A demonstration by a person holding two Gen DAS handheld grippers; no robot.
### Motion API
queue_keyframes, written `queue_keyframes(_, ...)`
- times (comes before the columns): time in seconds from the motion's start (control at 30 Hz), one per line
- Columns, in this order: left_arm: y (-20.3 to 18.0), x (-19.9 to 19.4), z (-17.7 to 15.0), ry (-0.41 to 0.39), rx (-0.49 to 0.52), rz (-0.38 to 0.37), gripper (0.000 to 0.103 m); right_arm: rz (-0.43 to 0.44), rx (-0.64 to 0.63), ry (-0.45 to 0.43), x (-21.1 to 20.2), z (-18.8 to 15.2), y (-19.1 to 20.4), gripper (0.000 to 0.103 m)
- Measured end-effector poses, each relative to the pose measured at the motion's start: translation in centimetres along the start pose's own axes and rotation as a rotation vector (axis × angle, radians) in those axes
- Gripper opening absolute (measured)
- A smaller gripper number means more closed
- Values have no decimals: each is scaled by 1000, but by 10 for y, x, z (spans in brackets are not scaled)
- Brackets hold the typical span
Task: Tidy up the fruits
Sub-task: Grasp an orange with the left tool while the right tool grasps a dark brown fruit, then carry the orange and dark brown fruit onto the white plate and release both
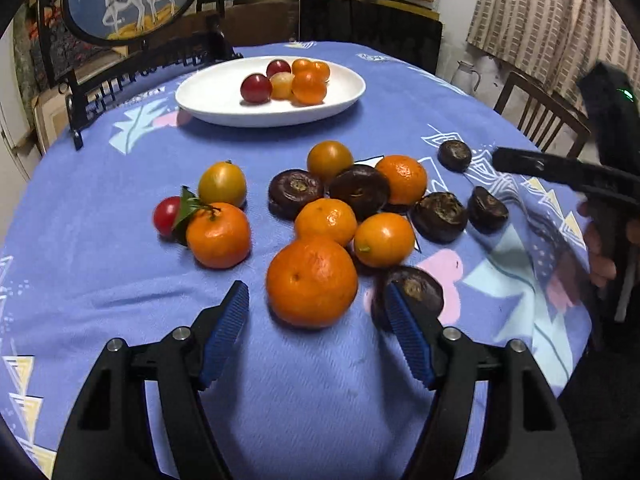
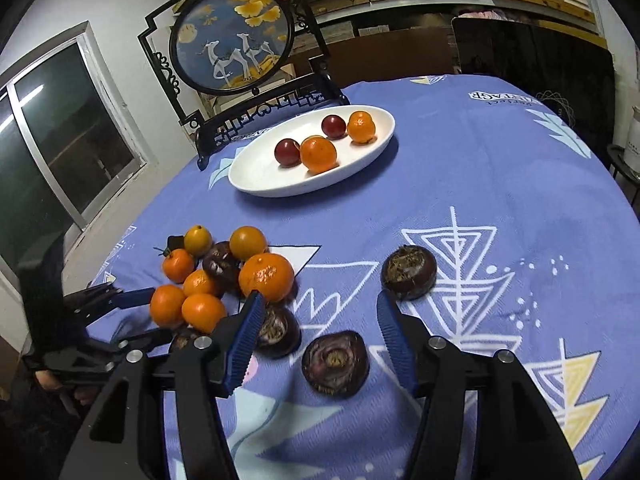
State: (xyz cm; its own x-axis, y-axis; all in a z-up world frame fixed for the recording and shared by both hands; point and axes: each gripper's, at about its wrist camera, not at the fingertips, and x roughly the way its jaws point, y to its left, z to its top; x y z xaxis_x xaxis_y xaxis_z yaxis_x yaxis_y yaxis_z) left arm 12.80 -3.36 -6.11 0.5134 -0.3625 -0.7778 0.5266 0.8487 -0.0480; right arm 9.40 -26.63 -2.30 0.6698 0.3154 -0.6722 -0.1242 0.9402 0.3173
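Tablecloth (image 2: 460, 184): you see blue fabric with pale geometric prints.
Round deer screen (image 2: 234, 38): it stands upright at the table's far edge.
Window (image 2: 60, 140): dark, on your left.
Chair (image 1: 540, 120): wooden, beside the table.

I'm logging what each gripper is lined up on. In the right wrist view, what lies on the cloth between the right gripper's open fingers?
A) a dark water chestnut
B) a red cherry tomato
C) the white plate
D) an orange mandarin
A: the right gripper is open, and a dark water chestnut sits on the tablecloth between its fingers, ungripped.
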Motion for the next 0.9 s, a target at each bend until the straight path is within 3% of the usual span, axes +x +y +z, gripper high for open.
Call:
queue_keyframes(0.03, 1, 2, 2, 0, -14, -10, 67, -3, 1, 3, -2, -2, -1, 59)
queue_keyframes(0.07, 3, 4, 2, 6, -23, -32, 53, -7, 2, 7, -3, -4, -2, 59)
queue_keyframes(0.13, 6, 3, 2, 6, -36, -51, 46, -22, -8, 20, -5, -9, -4, 59)
queue_keyframes(0.47, 1, -27, -10, -54, -33, -79, 46, -180, -258, 109, 17, -30, 25, 58)
queue_keyframes(0.53, 1, -31, -10, -60, -31, -77, 46, -197, -267, 134, 25, -30, 24, 51)
queue_keyframes(0.57, 1, -33, -11, -62, -30, -76, 46, -186, -264, 154, 29, -30, 23, 42)
queue_keyframes(0.67, 2, -34, -13, -64, -36, -74, 46, -169, -258, 149, 26, -32, 23, 42)
queue_keyframes(0.9, 2, -41, -7, -91, -39, -78, 46, -38, -151, 75, -1, -16, 15, 42)
